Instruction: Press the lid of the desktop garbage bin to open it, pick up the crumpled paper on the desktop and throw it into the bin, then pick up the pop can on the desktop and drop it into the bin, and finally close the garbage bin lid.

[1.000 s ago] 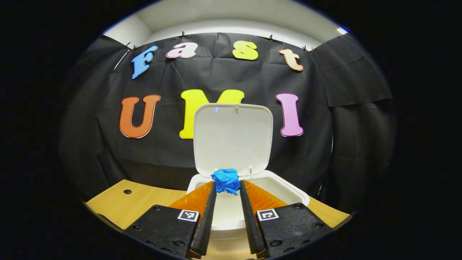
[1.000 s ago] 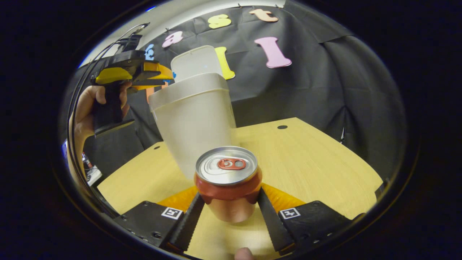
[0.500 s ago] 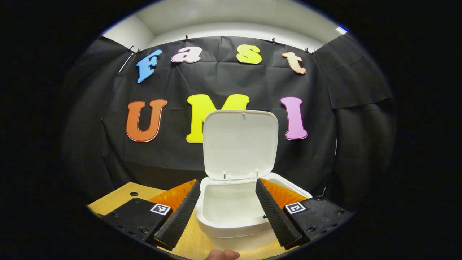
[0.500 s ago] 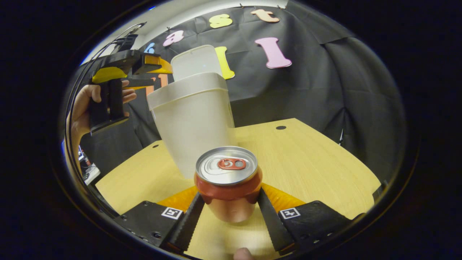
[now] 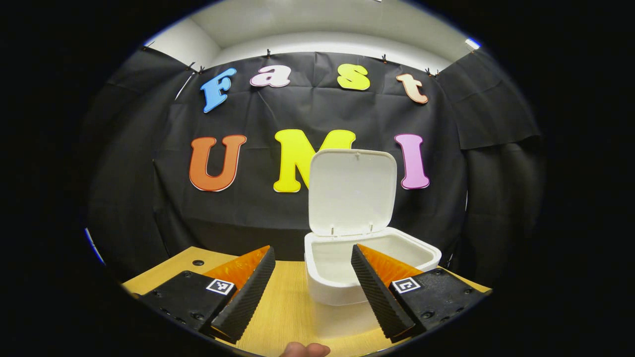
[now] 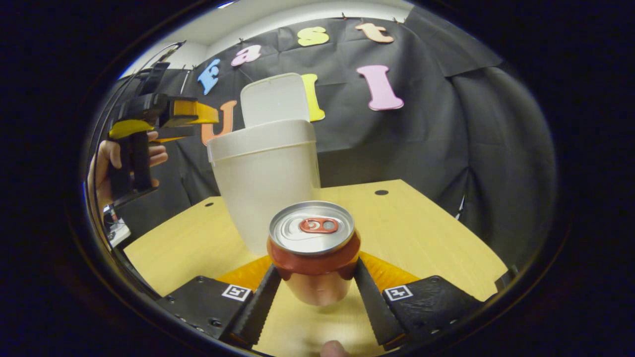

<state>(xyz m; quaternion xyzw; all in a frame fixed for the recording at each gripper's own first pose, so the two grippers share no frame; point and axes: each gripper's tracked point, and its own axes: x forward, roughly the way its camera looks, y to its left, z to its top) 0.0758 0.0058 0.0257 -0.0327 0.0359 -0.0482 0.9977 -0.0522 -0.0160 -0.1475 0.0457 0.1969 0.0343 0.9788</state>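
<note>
1. The worktop (image 6: 436,233) is a light wood surface that spreads out ahead of and under both tools.
2. The garbage bin (image 6: 265,188) is white and stands upright on the worktop straight ahead of the right tool, just past the can. In the left gripper view the bin (image 5: 369,267) is ahead and a bit right of the left tool, with that tool's right finger overlapping its front rim.
3. The lid (image 5: 353,191) is flipped up, standing nearly vertical at the far edge of the bin, so the inside is open. You can see it in the right gripper view too (image 6: 275,99).
4. The left tool (image 5: 312,282) is released, fingers spread wide and nothing between them. From the right gripper view it's (image 6: 191,119) up and to the left, beside the bin's top, gripped by a hand (image 6: 106,163).
5. The right tool (image 6: 313,292) is grasping the pop can (image 6: 312,253), both fingers pressed against its sides. The can is upright, red with a silver top, pull tab facing up.
</note>
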